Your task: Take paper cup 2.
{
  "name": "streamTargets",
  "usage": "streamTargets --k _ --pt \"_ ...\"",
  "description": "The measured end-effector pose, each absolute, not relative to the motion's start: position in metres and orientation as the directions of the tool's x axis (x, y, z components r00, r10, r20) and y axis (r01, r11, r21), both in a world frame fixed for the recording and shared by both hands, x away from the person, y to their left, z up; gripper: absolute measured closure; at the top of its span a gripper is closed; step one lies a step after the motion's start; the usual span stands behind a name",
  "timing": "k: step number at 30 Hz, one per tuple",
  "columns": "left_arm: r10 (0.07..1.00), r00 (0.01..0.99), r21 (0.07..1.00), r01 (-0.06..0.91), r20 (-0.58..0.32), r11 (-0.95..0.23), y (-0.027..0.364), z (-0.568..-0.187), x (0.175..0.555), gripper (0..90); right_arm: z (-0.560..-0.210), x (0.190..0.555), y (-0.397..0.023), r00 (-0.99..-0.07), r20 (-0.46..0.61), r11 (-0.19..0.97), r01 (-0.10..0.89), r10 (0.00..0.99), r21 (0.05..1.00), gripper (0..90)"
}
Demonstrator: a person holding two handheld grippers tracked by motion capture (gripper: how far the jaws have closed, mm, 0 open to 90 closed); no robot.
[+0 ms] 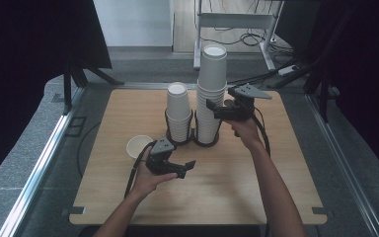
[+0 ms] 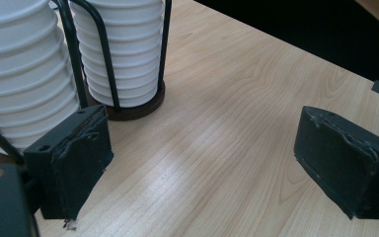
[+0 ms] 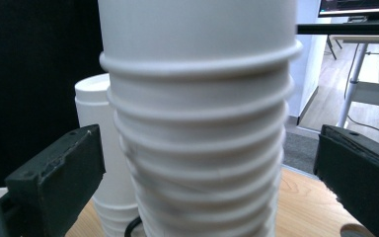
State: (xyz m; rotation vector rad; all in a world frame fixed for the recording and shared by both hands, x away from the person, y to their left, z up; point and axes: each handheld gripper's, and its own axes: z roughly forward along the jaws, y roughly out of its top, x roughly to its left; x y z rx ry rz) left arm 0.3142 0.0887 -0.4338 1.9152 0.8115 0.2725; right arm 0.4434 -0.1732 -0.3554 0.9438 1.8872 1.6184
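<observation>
On the wooden table (image 1: 256,173) stand 2 stacks of white paper cups, each in a black wire holder w/ a round dark base. The taller stack (image 1: 211,94) is on the right, the shorter stack (image 1: 178,111) just beside it on the left; their bases look to be touching or nearly so. A single loose cup (image 1: 138,146) sits upright, mouth up, near the table's left edge, apart from the stacks and just left of the left gripper (image 1: 177,168). That gripper sits low over the table in front of the shorter stack, pointing right; its jaws stand partly apart w/ nothing btwn them, only bare wood showing in the left gripper view, where both holders rise at upper left. The right gripper (image 1: 213,109) is held level at the right side of the taller stack, about mid-height, pointing left at it. In the right gripper view its jaws are spread wide on either side of the stack, w/ a clear gap showing btwn each pad and the cup rims, so it isn't gripping. How close the pads are to the cups in depth is hard to tell from that angle. The shorter stack shows behind, left of the taller one.
</observation>
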Motion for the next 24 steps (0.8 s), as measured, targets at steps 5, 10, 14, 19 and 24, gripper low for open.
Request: streamTargets --k 5,10,14,19,24 --pt "0.639 0.752 0.861 0.424 -0.161 -0.282 0.089 -0.435 0.314 7.7 -0.351 0.453 -0.162 -0.653 0.062 0.086 0.192 0.755 0.978 0.0" --pt "0.637 0.752 0.855 0.432 -0.166 -0.287 0.092 -0.436 0.314 7.8 -0.347 0.460 -0.158 -0.656 0.092 0.058 0.202 0.749 0.978 0.0" --pt "0.637 0.752 0.855 0.434 -0.171 -0.283 0.093 -0.437 0.315 7.8 -0.345 0.462 -0.154 -0.657 0.078 0.068 0.193 0.750 0.979 1.4" --pt "0.634 0.755 0.862 0.422 -0.164 -0.280 0.092 -0.433 0.315 7.8 -0.346 0.461 -0.156 -0.663 0.076 0.065 0.186 0.744 0.980 3.0" --pt "0.629 0.760 0.880 0.401 -0.164 -0.255 0.092 -0.417 0.320 7.8 -0.346 0.460 -0.155 -0.666 0.073 0.073 0.189 0.743 0.979 3.3"
